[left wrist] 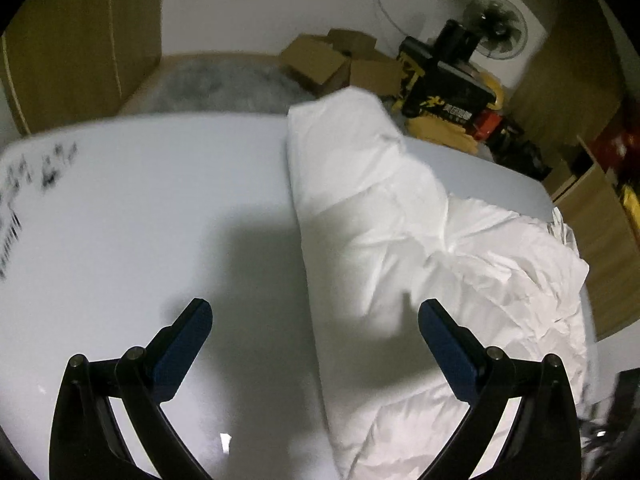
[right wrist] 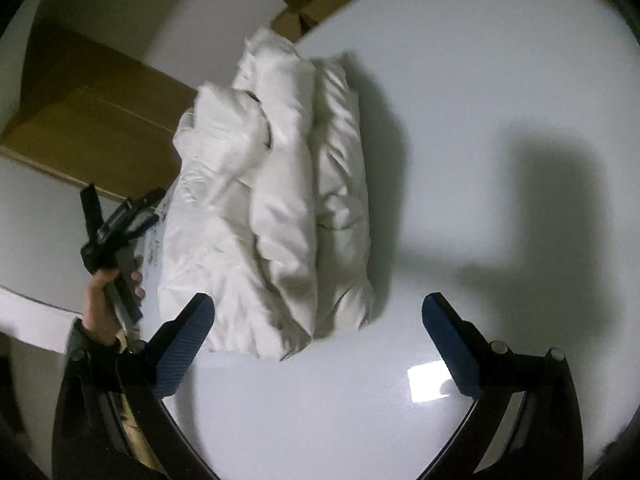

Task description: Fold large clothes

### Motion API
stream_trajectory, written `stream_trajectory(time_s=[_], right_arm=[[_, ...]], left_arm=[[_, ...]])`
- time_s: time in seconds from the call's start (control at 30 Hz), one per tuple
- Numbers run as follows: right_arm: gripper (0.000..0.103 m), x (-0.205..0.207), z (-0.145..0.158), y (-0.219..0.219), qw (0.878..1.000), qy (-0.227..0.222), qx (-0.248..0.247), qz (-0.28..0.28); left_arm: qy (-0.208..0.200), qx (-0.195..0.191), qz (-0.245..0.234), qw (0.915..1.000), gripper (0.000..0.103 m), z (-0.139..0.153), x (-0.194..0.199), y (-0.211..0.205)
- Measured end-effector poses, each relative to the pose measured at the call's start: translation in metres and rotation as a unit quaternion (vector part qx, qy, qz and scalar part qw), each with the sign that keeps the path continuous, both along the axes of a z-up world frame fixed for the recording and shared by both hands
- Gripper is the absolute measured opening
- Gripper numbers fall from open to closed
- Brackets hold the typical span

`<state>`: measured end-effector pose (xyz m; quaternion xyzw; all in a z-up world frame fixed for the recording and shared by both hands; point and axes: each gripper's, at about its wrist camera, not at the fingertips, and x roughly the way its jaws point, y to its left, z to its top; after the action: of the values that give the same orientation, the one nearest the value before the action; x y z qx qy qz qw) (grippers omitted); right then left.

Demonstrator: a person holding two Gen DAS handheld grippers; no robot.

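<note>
Cardboard boxes (left wrist: 340, 60), fan (left wrist: 496, 26) crowd floor past white table (left wrist: 160, 220). Puffy white garment (right wrist: 280, 200) lies on table, bundled in thick crumpled rolls. Left gripper (left wrist: 316, 328), right gripper (right wrist: 318, 320) both spread wide, empty, above tabletop.

Left wrist view: mounted just behind the left gripper (left wrist: 315, 318), looking steeply down and forward over the glossy white tabletop (left wrist: 140, 220), close above it, toward brown cardboard boxes (left wrist: 340, 60) and a black standing fan (left wrist: 496, 26) far off.

Right wrist view: mounted behind the right gripper (right wrist: 318, 314), also tilted down, close over the same tabletop (right wrist: 480, 100).

Shared by both: the tabletop and the puffy white quilted garment (left wrist: 400, 220) (right wrist: 280, 200), seen from opposite sides.
</note>
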<state>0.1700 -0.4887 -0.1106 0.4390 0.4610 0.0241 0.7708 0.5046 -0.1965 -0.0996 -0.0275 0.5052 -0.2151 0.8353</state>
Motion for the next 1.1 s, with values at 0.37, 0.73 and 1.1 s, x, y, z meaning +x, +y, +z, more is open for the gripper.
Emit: stream_trajectory(time_s=[0.37,0.73,1.1], right_arm=[[0.103,0.025,-0.025,0.023,0.999,-0.003,0.035,0.023],[0.103,0.038,-0.036,0.021,0.998,-0.028,0.043,0.038],[0.08,0.067,-0.028,0.046,0.998,-0.002,-0.033,0.05]], left_arm=[[0.04,-0.064,0.006,0.9971,0.103,-0.024,0.039,0.002],[0.082,-0.136,-0.07,0.9849,0.103,-0.053,0.085,-0.041],[0.065,-0.073,-0.084,0.9916,0.066,-0.044,0.075,-0.064]])
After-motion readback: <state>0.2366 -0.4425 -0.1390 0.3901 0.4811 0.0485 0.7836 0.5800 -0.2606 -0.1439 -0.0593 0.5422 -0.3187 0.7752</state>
